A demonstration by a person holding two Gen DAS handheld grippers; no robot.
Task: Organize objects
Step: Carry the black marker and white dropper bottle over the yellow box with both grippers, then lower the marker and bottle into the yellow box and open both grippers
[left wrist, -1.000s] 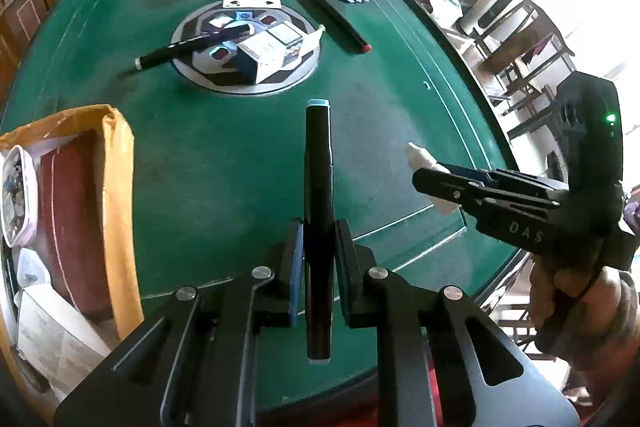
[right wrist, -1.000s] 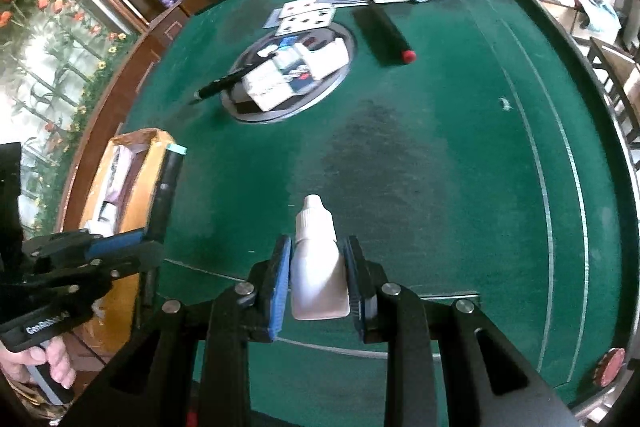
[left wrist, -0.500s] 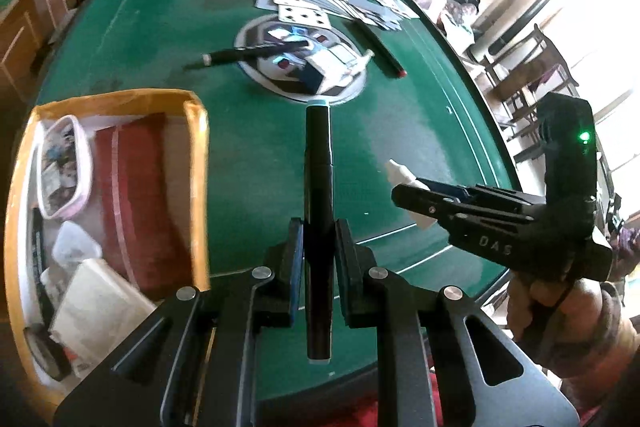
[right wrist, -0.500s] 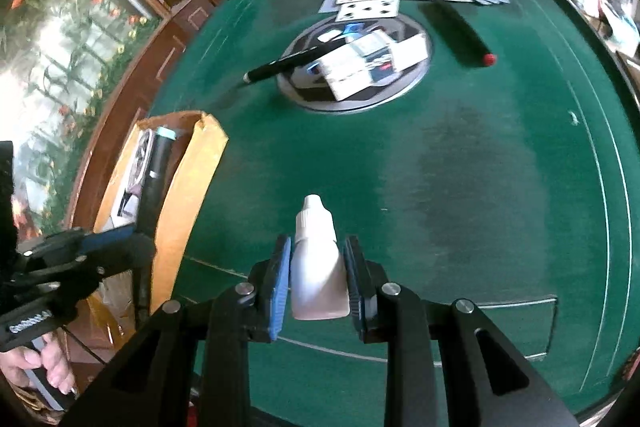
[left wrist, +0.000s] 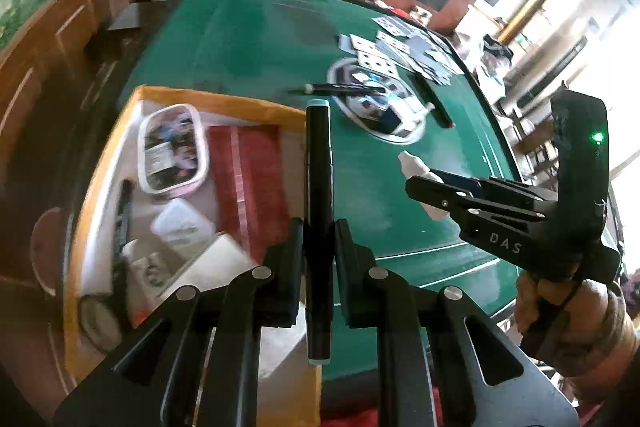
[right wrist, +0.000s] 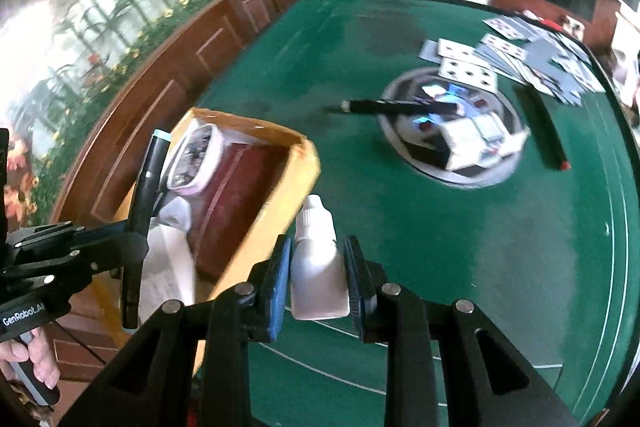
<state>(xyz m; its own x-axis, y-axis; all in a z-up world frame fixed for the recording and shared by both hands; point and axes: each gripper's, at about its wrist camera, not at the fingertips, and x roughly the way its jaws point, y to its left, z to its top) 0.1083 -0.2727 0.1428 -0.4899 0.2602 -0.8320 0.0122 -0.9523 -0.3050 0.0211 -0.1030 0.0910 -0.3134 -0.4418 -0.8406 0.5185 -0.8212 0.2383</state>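
Observation:
My left gripper (left wrist: 318,239) is shut on a black marker (left wrist: 318,187) with pale blue ends, held over the near edge of an orange-rimmed box (left wrist: 224,99). It also shows in the right wrist view (right wrist: 132,231), with the marker (right wrist: 146,183) above the box (right wrist: 308,155). My right gripper (right wrist: 318,259) is shut on a small white dropper bottle (right wrist: 316,259), just right of the box's rim. In the left wrist view the right gripper (left wrist: 436,187) and bottle (left wrist: 416,167) hover over the green felt.
The box holds a pink-rimmed container (left wrist: 172,151), a red book (left wrist: 248,179) and small white items. On the green table (right wrist: 480,247) lie a black pen (right wrist: 400,105), a card box (right wrist: 472,143) on a round emblem, a red-tipped marker (right wrist: 546,131) and several playing cards (right wrist: 520,59).
Both grippers have swung left toward the box with their objects still held. The box now fills the left of both views and the marker is over it.

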